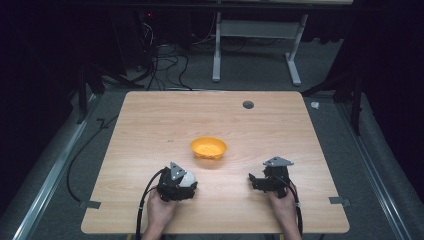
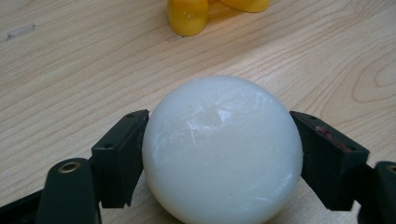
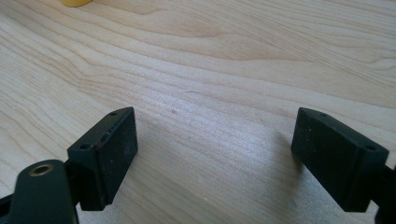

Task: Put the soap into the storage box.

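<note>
A white ball sits low over the wooden table near its front left, and my left gripper is shut on it. In the left gripper view the ball bulges between the two black pads, which press on both its sides. An orange-yellow bowl stands at the table's middle, just beyond the ball. My right gripper rests at the front right, open. Its jaws stand wide apart over bare wood, with nothing between its fingertips.
A yellow shape shows at the top edge of the left gripper view. A dark grommet hole marks the table's far side. Tape tabs sit at the front corners. Cables and a desk frame lie beyond the table.
</note>
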The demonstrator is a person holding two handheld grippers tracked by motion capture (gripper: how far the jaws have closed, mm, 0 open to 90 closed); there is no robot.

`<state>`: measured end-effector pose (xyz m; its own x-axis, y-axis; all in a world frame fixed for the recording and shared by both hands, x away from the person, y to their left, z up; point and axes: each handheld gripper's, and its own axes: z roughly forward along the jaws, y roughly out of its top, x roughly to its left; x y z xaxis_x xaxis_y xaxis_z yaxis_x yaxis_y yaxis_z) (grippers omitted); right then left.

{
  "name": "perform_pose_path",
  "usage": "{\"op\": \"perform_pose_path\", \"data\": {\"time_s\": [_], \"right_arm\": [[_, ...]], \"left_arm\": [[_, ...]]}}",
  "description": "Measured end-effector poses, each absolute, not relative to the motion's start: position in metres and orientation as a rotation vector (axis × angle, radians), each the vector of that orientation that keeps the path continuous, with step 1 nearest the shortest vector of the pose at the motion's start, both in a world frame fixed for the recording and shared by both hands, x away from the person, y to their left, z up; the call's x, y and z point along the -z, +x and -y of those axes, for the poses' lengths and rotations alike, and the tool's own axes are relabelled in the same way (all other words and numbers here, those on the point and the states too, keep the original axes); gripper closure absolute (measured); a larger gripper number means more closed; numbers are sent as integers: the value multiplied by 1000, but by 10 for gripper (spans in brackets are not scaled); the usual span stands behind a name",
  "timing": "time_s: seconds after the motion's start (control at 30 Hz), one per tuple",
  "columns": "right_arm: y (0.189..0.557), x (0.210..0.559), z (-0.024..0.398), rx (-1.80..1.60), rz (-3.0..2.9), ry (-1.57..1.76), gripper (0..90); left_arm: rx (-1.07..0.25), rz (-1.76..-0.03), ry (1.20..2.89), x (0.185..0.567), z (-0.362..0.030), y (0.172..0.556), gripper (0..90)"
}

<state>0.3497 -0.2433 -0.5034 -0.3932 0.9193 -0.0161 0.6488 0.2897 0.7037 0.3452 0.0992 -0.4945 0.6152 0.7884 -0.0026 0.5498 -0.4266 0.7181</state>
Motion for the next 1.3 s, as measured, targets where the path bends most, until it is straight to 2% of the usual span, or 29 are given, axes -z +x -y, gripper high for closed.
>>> {"op": "perform_pose_path", "data": {"time_s": [0.6, 0.8, 1.3], "right_arm": [[350, 503, 243, -870, -2144, 1405, 152], [350, 503, 243, -869, -2144, 1404, 153], [350, 503, 243, -869, -2144, 1404, 152]], "left_arm": [[-440, -1021, 2127, 477, -98, 347, 242], [-377, -1005, 2088, 467, -99, 347, 242], [-378, -958, 2118, 451, -96, 350, 242]]}}
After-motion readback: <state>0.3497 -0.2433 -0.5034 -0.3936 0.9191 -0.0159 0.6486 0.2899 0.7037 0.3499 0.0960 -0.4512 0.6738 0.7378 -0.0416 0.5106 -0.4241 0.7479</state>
